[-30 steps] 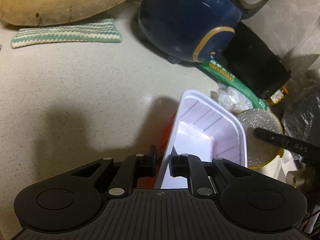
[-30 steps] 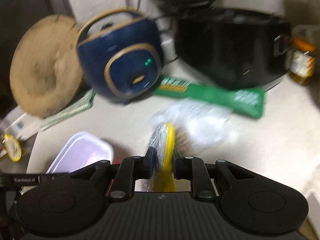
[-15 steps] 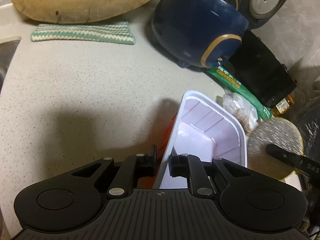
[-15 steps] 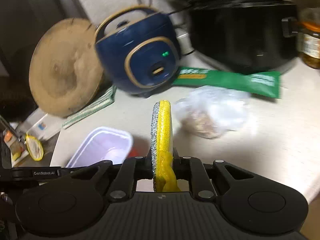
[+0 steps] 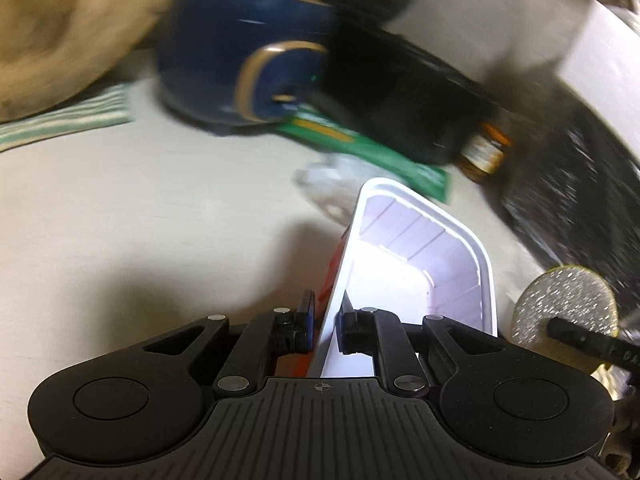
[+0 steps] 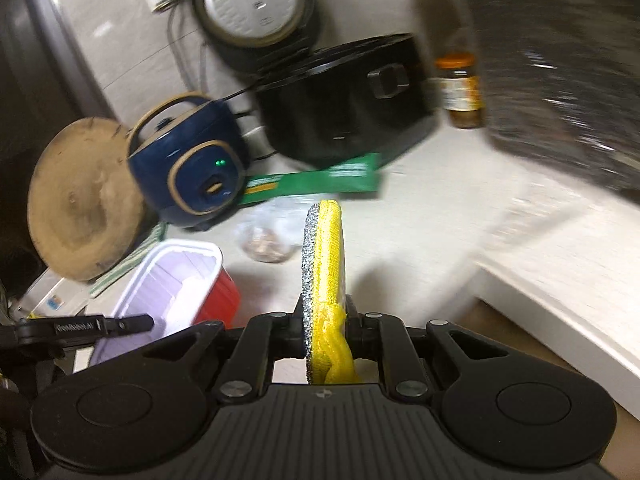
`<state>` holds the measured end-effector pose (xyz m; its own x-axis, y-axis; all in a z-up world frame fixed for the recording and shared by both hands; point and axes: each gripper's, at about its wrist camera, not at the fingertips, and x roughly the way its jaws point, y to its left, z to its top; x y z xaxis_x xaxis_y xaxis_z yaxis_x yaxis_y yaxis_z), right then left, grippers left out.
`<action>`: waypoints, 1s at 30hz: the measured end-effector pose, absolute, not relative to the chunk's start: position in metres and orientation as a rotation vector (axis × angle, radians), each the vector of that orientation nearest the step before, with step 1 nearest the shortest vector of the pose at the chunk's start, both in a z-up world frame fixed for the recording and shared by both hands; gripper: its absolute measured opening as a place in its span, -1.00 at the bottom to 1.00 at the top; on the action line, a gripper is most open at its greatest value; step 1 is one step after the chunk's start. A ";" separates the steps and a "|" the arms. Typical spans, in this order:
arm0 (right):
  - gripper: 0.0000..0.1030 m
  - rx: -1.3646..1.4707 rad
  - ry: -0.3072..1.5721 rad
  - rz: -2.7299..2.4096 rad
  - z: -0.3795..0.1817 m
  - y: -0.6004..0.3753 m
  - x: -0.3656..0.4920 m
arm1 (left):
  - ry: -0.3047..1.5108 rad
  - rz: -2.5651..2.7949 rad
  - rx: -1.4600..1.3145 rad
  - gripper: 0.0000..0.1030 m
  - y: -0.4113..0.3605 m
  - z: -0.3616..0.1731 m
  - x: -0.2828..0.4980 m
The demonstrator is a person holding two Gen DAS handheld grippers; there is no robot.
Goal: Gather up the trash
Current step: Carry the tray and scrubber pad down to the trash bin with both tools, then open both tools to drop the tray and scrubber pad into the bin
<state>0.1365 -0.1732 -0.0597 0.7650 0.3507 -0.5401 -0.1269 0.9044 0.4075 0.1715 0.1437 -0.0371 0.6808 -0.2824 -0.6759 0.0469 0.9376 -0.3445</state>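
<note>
Counting one tub (image 5: 432, 264), one scrubber (image 6: 324, 264), one green packet (image 6: 316, 182). Left gripper (image 5: 325, 322) pinches the tub's wall, nearly closed. Right gripper (image 6: 325, 324) clamps the scrubber edge-on.

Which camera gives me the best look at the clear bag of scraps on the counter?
The right wrist view: the clear bag lies in the open on the counter, its brownish contents visible. In the left wrist view it is a motion-blurred pale smear, partly hidden behind the white tub.

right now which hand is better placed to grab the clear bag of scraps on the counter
Neither is free: the left gripper clamps the white tub, the right gripper the yellow scrubber. The bag lies just ahead of the right.
</note>
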 end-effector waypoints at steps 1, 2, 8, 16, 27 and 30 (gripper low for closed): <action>-0.73 0.370 0.652 0.245 -0.061 -0.182 0.129 | 0.806 -0.210 -0.305 -0.73 0.134 -0.037 0.170; -0.73 0.378 0.651 0.226 -0.063 -0.190 0.121 | 0.809 -0.234 -0.297 -0.73 0.124 -0.036 0.170; -0.73 0.421 0.645 0.090 -0.078 -0.239 0.065 | 0.882 -0.425 -0.244 -0.73 0.055 -0.044 0.159; -0.73 0.507 0.731 -0.120 -0.131 -0.291 -0.004 | 1.169 -0.590 -0.084 -0.73 -0.042 -0.136 0.138; -0.73 0.511 1.040 -0.199 -0.268 -0.302 -0.035 | 1.433 -0.239 0.023 -0.73 -0.082 -0.389 0.128; -0.73 0.522 1.081 -0.186 -0.300 -0.302 -0.031 | 1.372 -0.223 0.005 -0.69 -0.090 -0.430 0.140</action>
